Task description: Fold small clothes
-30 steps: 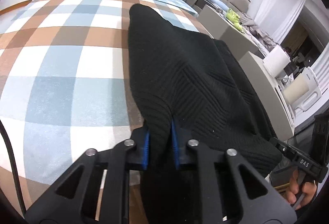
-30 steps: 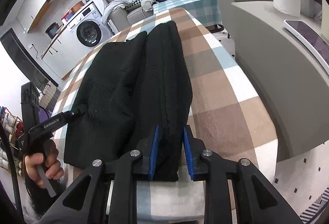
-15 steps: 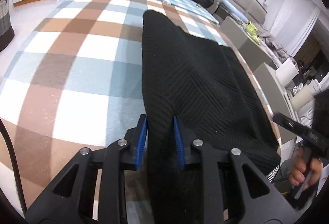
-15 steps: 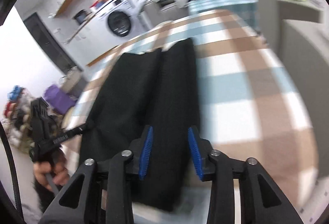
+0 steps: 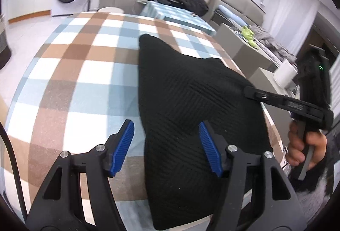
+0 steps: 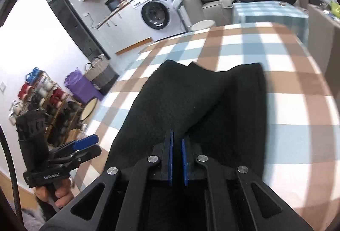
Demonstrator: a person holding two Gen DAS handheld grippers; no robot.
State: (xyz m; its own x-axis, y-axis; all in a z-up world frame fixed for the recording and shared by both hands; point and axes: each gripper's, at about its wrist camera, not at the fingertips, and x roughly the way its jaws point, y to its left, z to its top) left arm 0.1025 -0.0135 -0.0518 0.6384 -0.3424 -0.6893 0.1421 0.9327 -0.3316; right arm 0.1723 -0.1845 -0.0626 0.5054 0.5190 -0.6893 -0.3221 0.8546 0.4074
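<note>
Left gripper (image 5: 165, 148): my jaws have just been opening and now stand wide, blue pads clear of the cloth on both sides; the near edge of the black knit garment (image 5: 191, 103) lies between them, untouched. I read this as a release after laying that edge down.

Right gripper (image 6: 176, 158): jaws have just been closing and are nearly together, only a thin slit between the blue pads. No cloth shows in that slit, so I call it shut and empty, hanging over the garment's near end.

Garment: it lies lengthwise on the checked tablecloth (image 5: 70, 73), folded into a long narrow shape, one layer overlapping the other along a ridge that runs away from me in the right wrist view.

Why it lies so: the long sides look brought in toward the middle, which I take as the first fold done.

Hand on right gripper (image 5: 306, 146): squeezing the trigger, which fits the closed jaws.

Next, as I judge: regrip the near end and fold it toward the far end.

Risk: thick knit may spring open.
</note>
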